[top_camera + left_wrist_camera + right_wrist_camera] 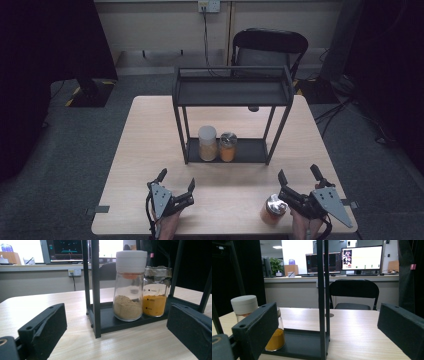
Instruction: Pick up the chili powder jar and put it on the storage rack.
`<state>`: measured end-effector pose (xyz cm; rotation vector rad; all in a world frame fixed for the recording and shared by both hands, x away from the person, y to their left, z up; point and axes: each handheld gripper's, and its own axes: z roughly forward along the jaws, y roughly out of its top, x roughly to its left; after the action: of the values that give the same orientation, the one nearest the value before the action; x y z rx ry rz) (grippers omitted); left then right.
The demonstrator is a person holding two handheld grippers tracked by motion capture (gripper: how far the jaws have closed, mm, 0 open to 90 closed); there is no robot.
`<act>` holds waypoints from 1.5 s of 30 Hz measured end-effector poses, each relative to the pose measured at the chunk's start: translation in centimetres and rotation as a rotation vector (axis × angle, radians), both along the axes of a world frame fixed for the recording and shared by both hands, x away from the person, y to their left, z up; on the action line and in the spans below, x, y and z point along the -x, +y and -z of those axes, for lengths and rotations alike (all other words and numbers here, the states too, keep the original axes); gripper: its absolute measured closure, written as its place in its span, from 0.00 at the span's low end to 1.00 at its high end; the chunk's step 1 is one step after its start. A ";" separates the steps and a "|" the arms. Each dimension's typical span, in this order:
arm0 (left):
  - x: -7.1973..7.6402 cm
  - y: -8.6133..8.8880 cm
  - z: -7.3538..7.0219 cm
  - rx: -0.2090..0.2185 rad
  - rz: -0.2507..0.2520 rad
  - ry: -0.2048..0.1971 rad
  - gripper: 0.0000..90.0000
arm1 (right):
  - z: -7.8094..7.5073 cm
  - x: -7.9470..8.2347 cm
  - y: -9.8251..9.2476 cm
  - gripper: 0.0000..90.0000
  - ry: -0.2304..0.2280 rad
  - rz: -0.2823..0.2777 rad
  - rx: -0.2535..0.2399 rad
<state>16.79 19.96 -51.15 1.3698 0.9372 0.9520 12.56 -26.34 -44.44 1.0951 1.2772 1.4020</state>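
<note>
Black rack (pixel 232 92), white-capped jar (pixel 207 143), orange jar (pixel 273 210)

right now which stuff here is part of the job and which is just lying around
In the job: orange jar beside the right tongs; black rack; white-lidded jar and foil-topped jar on its lower shelf.

Lying about: black chair; wall socket.

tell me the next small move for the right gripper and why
Probably shift the right gripper left toward the orange jar so its open jaws straddle it. That jar stands alone near the table's front edge beside the gripper, ungrasped, while two jars already sit on the rack's lower shelf.
</note>
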 end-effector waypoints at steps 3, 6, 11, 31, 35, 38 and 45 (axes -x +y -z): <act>0.0 0.0 0.0 0.000 -0.001 0.000 0.02 | 0.0 0.4 0.0 0.04 -0.001 -0.004 0.003; 0.0 0.0 0.0 0.000 -0.001 0.000 0.02 | -0.1 0.8 0.0 0.04 -0.005 -0.015 0.019; 0.0 0.0 0.0 0.000 -0.001 -0.001 0.02 | 0.2 1.2 -0.1 0.05 -0.009 -0.046 0.022; 0.0 0.0 0.0 -0.002 -0.001 0.000 0.02 | 1.2 3.9 -0.8 0.06 -0.012 -0.119 0.087; 0.0 -0.1 0.0 -0.002 -0.001 0.002 0.02 | 1.7 4.4 -1.0 0.07 -0.016 -0.128 0.089; 0.0 -0.1 0.0 -0.002 -0.003 0.002 0.02 | 1.9 4.8 -0.9 0.10 -0.024 -0.133 0.104; 0.0 -0.1 0.0 -0.002 -0.002 0.002 0.02 | 2.4 5.1 -1.2 0.13 -0.031 -0.147 0.090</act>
<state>16.79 19.90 -51.11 1.3717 0.9393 0.9533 7.43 -27.50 -46.85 0.9306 1.4079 1.4489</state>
